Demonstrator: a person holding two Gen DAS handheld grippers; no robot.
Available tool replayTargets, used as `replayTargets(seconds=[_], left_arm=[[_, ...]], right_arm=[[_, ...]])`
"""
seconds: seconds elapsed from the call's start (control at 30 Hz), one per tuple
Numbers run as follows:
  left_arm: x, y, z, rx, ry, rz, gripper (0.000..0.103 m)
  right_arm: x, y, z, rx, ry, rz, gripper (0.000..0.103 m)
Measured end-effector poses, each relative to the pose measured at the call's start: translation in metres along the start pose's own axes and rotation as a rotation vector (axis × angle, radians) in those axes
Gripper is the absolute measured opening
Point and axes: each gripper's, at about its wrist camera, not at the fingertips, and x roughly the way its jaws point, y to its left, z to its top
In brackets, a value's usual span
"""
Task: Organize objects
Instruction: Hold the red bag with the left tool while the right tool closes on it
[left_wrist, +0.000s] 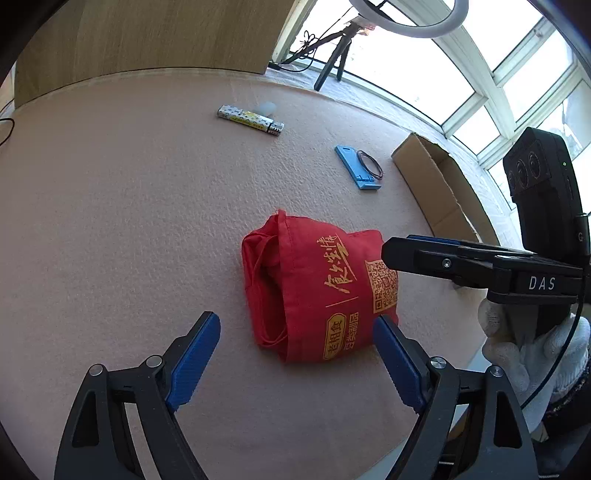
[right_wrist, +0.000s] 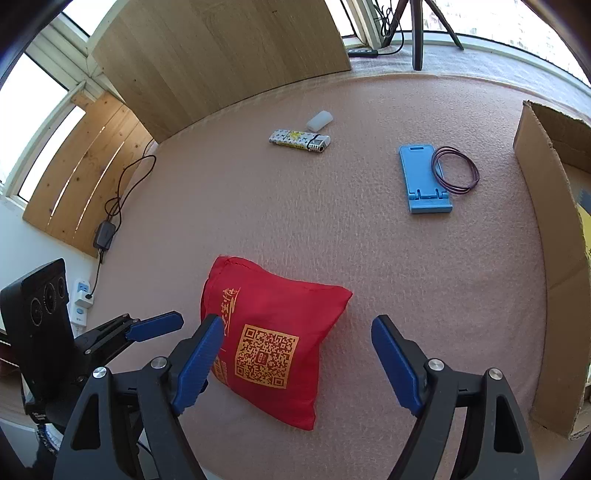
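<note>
Grippers — left gripper (left_wrist: 295, 354) and right gripper (right_wrist: 297, 354) spread wide, empty, above red bag (right_wrist: 269, 343).

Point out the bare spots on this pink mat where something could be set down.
Widest free patch: between the red fabric pouch, the patterned lighter and the mat's cable-side edge. A smaller strip lies between pouch and brown cardboard box. Crowded: the blue phone stand with the purple wire loop overlapping it.

Red bag (right_wrist: 273, 332) with gold print, blue stand (right_wrist: 424, 177).
</note>
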Motion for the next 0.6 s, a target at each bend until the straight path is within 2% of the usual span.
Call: replayTargets(seconds=[0.13, 0.33, 0.53, 0.6], left_arm=[[0.008, -0.003, 0.005, 0.016, 0.018, -0.005, 0.088], [0.023, -0.010, 0.008, 0.035, 0.053, -0.030, 0.088], [0.030, -0.011, 0.009, 0.013, 0.053, -0.058, 0.087], [0.030, -0.011, 0.009, 0.008, 0.051, -0.067, 0.082]], right_arm=[[0.011, 0.003, 0.001, -0.015, 0.038, -0.018, 0.079], [0.026, 0.002, 0.001, -0.001, 0.087, 0.013, 0.079], [0.034, -0.001, 0.001, 0.018, 0.105, 0.069, 0.079], [0.037, 0.000, 0.000, 0.016, 0.113, 0.082, 0.079]])
